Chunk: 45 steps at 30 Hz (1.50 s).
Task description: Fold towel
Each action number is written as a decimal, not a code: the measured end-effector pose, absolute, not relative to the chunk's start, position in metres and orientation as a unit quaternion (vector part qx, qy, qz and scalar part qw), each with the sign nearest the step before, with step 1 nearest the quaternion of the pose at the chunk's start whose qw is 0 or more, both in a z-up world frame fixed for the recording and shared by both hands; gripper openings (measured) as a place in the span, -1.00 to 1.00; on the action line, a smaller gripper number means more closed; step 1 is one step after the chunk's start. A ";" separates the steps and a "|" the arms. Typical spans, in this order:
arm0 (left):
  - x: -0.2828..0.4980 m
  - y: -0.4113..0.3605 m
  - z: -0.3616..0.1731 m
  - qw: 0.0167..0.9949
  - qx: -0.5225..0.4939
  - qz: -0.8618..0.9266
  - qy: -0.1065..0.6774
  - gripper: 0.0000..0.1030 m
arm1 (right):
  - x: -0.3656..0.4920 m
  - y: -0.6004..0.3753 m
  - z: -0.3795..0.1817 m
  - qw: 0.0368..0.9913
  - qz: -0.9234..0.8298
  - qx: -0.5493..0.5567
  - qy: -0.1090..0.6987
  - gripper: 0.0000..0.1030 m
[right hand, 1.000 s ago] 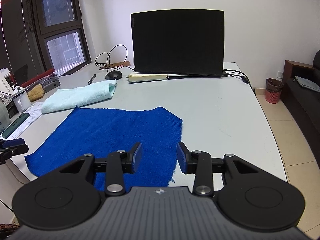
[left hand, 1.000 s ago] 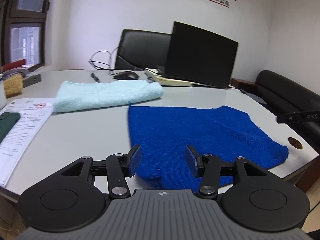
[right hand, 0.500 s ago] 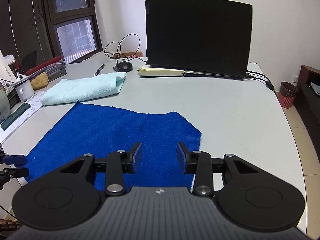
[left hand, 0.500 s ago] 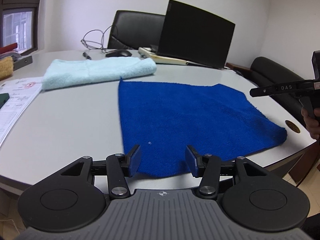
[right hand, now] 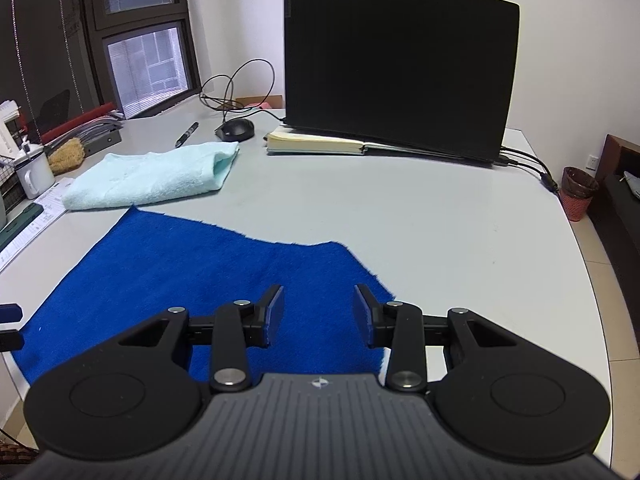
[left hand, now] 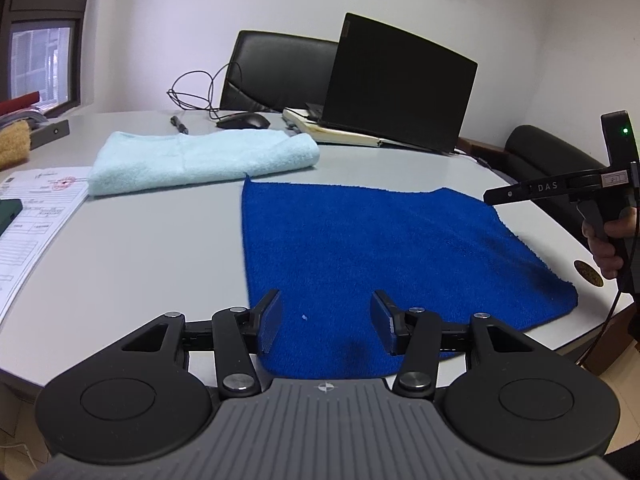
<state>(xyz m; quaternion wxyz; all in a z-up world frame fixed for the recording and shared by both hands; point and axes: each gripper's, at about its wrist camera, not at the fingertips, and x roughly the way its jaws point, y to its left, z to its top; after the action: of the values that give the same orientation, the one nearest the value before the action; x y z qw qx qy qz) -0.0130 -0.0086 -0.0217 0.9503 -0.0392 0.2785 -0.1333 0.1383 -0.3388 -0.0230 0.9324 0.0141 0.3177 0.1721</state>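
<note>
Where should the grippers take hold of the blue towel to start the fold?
Probably the two near corners. The blue towel lies flat and unfolded, its near edge at the table rim, just under the open left gripper and right gripper. Coming low from the near side, each could pinch a corner.

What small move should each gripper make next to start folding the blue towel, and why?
Probably lower both onto the near edge and close. The blue towel lies flat and unfolded, while the left gripper and right gripper hover open over its near corners, gripping nothing.
</note>
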 end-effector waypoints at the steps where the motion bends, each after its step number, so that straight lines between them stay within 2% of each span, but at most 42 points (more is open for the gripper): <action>1: -0.011 -0.009 -0.022 0.950 -0.040 -0.135 0.278 0.01 | 0.143 -0.342 -0.023 0.932 0.172 0.017 0.319 -0.24; 12: 0.008 -0.010 -0.028 0.946 -0.048 -0.132 0.291 0.01 | 0.188 -0.359 -0.044 0.916 0.181 0.043 0.355 -0.25; 14: 0.010 -0.009 -0.028 0.946 -0.049 -0.130 0.293 0.01 | 0.189 -0.359 -0.047 0.915 0.184 0.041 0.357 -0.35; 15: 0.010 -0.008 -0.028 0.946 -0.049 -0.128 0.294 0.01 | 0.189 -0.359 -0.048 0.914 0.188 0.042 0.358 -0.56; 16: 0.010 -0.008 -0.029 0.946 -0.049 -0.127 0.294 0.01 | 0.190 -0.358 -0.049 0.912 0.192 0.043 0.359 -0.67; 18: 0.010 -0.008 -0.029 0.946 -0.049 -0.128 0.294 0.01 | 0.188 -0.358 -0.048 0.912 0.197 0.045 0.358 -0.79; 21: 0.010 -0.008 -0.030 0.946 -0.049 -0.128 0.294 0.01 | 0.184 -0.357 -0.043 0.914 0.199 0.045 0.351 -0.85; 34: -0.001 -0.002 -0.030 0.947 -0.052 -0.124 0.291 0.01 | 0.140 -0.319 -0.012 0.924 0.242 -0.006 0.296 -0.86; 45: -0.011 0.001 -0.030 0.948 -0.055 -0.126 0.286 0.03 | 0.116 -0.281 -0.020 0.904 0.292 -0.037 0.310 -0.86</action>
<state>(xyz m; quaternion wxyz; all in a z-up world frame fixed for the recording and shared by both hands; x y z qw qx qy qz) -0.0110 0.0014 -0.0302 0.9483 -0.0545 0.2865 -0.1256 0.1155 -0.2809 -0.0199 0.9042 -0.0373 0.3100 0.2915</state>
